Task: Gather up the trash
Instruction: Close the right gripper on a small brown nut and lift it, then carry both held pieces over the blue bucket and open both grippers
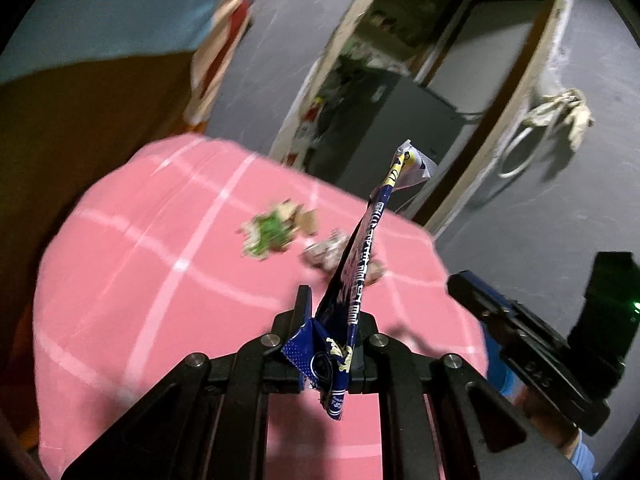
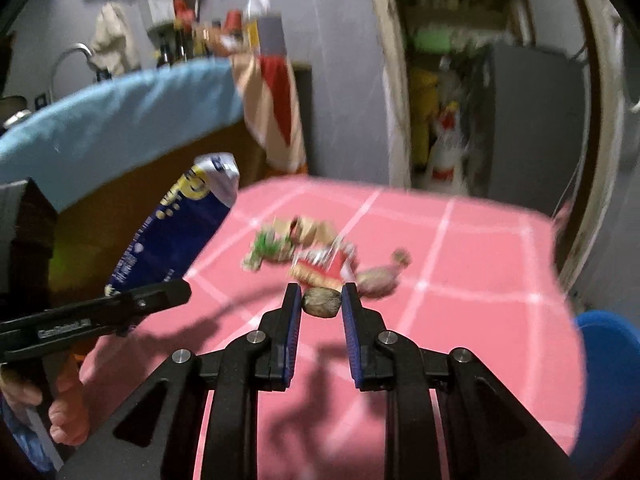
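A pink checked table (image 2: 460, 280) is strewn with scraps (image 2: 316, 256). A blue wrapper (image 1: 352, 280) is clamped upright in the left gripper (image 1: 330, 320); a crumpled wad (image 2: 321, 303) is pinched by the right gripper (image 2: 320, 304). Both grips should be kept firm and carried level to the bin.

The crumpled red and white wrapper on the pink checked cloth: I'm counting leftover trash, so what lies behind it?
Behind the crumpled red and white wrapper lie a green and white wrapper and brown cardboard scraps on the pink checked cloth. Anything under them is covered.
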A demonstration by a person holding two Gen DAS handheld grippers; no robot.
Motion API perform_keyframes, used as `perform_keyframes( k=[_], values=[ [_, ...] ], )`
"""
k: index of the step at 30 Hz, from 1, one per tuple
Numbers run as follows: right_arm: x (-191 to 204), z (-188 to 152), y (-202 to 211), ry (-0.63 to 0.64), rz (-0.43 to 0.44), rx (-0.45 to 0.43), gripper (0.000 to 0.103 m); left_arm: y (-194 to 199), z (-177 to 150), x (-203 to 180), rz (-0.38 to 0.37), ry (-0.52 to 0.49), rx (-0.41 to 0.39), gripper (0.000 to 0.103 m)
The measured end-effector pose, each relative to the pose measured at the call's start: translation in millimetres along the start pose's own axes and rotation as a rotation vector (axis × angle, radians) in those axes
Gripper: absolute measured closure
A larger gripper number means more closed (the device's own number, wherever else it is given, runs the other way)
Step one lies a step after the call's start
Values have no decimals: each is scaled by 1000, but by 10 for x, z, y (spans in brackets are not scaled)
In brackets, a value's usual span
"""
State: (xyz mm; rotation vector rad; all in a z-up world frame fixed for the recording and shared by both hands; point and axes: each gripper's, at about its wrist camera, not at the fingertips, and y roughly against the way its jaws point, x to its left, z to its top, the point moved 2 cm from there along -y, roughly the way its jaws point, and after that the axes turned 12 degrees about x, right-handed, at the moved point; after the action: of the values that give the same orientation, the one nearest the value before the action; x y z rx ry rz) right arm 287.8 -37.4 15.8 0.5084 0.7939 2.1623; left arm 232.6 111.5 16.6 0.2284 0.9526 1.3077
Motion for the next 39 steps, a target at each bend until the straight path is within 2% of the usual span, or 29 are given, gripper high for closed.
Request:
perform_keyframes(
  k=[6, 11, 16, 23, 28, 39],
  values=[
    [-104, -23, 659, 26, -94, -217, 84, 95, 27, -491, -70, -92, -118, 93],
    [-266, -48, 1066, 13, -168, -331, 84, 83, 64, -935, -131, -173, -192, 93],
    [-492, -145, 1414, -16, -245, -401, 84, -35, 88, -1309, -186, -215, -206, 93],
    [-926, -369, 1748, -85, -339, -440, 84, -253, 19, -1821, -225, -287, -197, 93],
    [-1242, -558, 1859, -146, -382, -434, 84, -472, -45, -2144, -249, -322, -167, 93],
    [-1838, -1026, 1769, -313, -405, -367, 84, -1078, -234, -2576, -196, -393, -27, 93]
  ],
)
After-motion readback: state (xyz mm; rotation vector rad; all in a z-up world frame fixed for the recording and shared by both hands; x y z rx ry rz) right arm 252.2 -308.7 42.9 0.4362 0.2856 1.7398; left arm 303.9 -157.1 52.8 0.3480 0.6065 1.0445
